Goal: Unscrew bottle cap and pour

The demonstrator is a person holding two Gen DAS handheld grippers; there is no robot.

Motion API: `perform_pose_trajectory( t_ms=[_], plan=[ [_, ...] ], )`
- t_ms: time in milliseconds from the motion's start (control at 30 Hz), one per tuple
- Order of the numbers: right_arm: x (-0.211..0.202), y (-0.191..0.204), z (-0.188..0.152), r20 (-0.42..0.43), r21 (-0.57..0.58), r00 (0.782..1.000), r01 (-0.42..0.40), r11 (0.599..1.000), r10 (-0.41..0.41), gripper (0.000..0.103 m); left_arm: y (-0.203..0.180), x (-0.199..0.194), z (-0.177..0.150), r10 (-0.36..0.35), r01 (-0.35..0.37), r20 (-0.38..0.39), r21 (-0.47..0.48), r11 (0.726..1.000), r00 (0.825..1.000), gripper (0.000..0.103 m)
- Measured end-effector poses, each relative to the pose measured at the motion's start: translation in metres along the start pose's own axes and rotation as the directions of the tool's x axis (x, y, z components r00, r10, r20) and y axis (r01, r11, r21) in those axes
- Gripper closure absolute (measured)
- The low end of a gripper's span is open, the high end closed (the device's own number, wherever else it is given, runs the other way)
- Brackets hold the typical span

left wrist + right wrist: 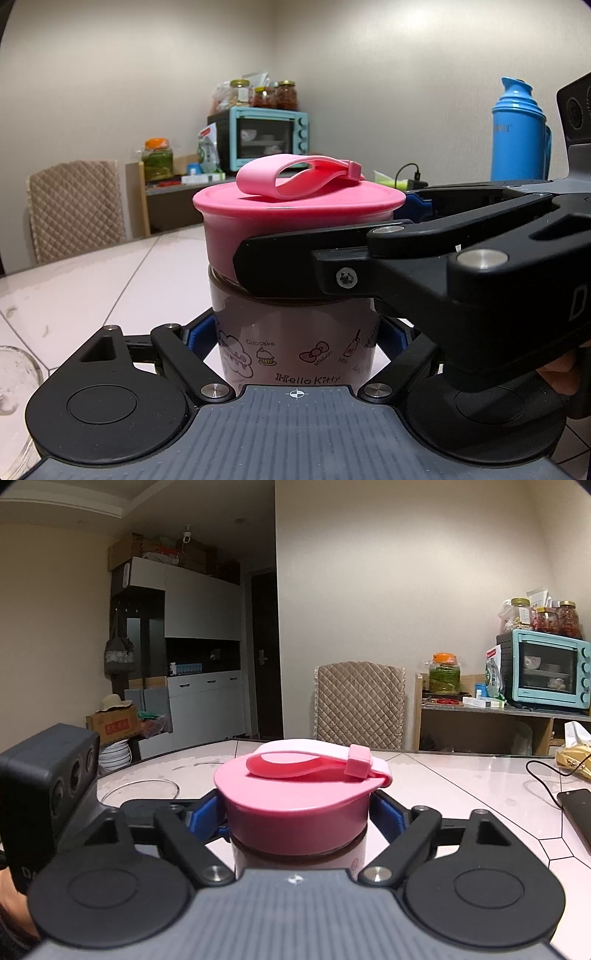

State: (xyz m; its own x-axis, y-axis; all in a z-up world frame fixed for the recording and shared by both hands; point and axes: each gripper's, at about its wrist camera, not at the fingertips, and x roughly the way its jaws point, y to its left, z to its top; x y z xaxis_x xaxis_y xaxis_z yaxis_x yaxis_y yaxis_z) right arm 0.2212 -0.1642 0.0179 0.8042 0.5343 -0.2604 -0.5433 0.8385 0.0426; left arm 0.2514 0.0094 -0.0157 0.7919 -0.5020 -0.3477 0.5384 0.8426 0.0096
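A Hello Kitty bottle [295,332] with a pink screw cap [295,218] and pink carry strap [299,179] stands upright on the pale tiled table [92,280]. My left gripper [295,336] is shut on the bottle's body, blue pads on both sides. My right gripper [295,812] is shut on the pink cap [295,808], blue pads pressed to its sides; it reaches in from the right in the left wrist view [369,258]. The bottle's body [299,856] shows just below the cap.
A clear glass vessel [14,384] stands at the left; its rim shows behind the cap [140,790]. A phone [576,812] with cable lies at the right. A blue thermos [517,129], a chair [358,701] and a shelf with oven [546,672] stand behind.
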Motion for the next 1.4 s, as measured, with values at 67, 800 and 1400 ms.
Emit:
perform_pose_trajectory(
  t_ms=[67,800,1400],
  plan=[
    [0.000,0.000,0.000,0.000,-0.003,1.000,-0.004,1.000,0.004,0.018,0.000,0.000,0.000,0.000,0.000,0.000,0.000,1.000,1.000,0.013],
    [0.000,-0.047,0.002,-0.013,-0.099,0.946,-0.323,0.941,0.323,0.018,-0.001,0.001,-0.001,0.001,-0.001,0.000,0.000,1.000,1.000,0.013],
    [-0.021,-0.015,0.004,-0.007,-0.025,0.996,-0.084,0.996,0.084,0.005,-0.001,0.001,-0.001,0.000,0.000,0.000,0.001,1.000,1.000,0.013]
  ],
)
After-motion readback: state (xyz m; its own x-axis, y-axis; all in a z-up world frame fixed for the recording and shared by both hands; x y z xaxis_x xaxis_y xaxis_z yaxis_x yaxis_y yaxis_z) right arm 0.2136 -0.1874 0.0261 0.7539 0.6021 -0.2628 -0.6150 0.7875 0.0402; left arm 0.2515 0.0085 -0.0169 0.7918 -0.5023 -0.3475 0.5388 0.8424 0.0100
